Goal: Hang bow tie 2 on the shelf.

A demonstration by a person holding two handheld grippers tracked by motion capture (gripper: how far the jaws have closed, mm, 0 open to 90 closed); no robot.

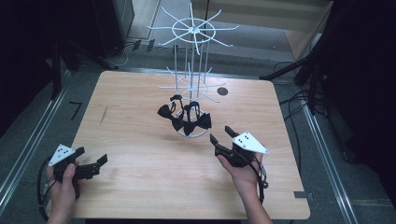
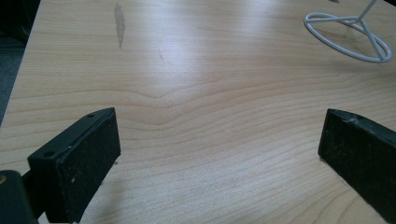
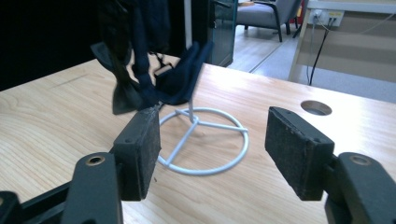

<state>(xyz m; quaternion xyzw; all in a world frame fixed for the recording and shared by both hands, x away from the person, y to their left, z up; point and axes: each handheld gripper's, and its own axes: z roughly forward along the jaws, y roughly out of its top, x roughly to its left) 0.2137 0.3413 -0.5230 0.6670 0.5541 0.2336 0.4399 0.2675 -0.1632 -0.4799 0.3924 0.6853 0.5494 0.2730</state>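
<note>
Right gripper (image 1: 220, 135) jaws released, empty, near bow ties (image 1: 184, 119) on stand (image 1: 191, 32); left gripper (image 1: 91, 156) released.

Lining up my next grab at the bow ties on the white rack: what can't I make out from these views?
- Hooks holding the bow ties: too small in the high view; cut off by the top edge in the right gripper view.
- How many bow ties: they overlap, dark and blurred.
- Rack stem: in the left gripper view only part of its base ring shows, cut by the edge.
</note>
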